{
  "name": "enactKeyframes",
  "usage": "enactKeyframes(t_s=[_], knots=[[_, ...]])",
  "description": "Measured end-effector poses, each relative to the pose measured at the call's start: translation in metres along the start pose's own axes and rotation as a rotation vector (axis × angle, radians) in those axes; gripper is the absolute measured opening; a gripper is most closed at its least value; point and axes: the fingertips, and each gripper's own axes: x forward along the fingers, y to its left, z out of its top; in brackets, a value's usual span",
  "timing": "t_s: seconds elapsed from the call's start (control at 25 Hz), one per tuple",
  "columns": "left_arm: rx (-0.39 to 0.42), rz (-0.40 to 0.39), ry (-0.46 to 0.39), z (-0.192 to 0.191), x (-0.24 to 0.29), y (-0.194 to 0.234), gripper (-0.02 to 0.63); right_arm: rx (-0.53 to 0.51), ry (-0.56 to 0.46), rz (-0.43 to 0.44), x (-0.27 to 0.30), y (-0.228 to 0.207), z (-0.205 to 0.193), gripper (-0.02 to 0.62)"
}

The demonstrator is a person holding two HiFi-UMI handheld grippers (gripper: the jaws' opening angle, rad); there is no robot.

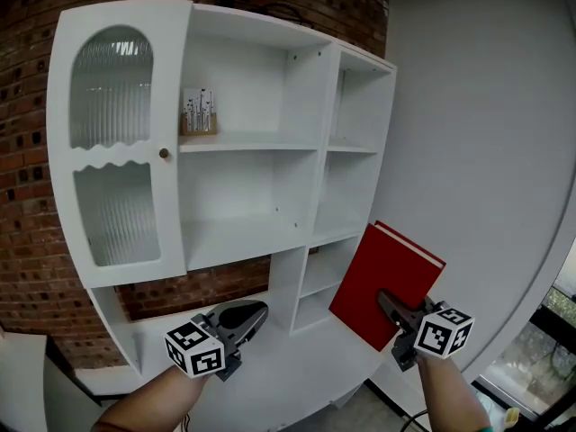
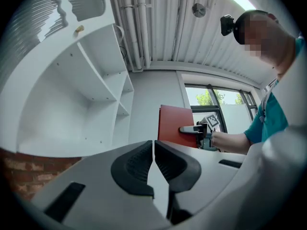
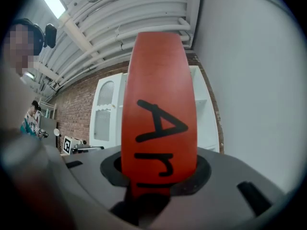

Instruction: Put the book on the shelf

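Observation:
A red hardcover book (image 1: 385, 282) is held tilted in front of the white shelf unit (image 1: 243, 142), low on its right side. My right gripper (image 1: 389, 306) is shut on the book's lower edge; in the right gripper view its spine (image 3: 159, 114) with black hand-drawn letters stands up between the jaws. My left gripper (image 1: 255, 313) hovers low at the left of the book, jaws shut with nothing between them (image 2: 153, 163). From the left gripper view the book (image 2: 175, 126) and the right gripper show beyond.
The shelf has a ribbed glass door (image 1: 112, 142) at the left and open compartments at the middle and right. A small box with tubes (image 1: 198, 112) stands on an upper shelf. A brick wall (image 1: 27, 241) is behind, a grey wall (image 1: 486, 133) at the right.

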Motion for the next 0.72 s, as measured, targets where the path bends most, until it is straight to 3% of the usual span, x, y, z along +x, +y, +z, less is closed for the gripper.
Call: enactKeyframes(t_s=[0.36,0.72], knots=[[0.109,0.023,-0.005,0.094,0.006,0.045,0.026,-0.039,-0.053,0.041,0.087,0.015,0.111,0.172],[0.249,0.035,0.037,0.163,0.024,0.057,0.026,-0.064,-0.070,0.083,0.162,0.023,0.205,0.172]])
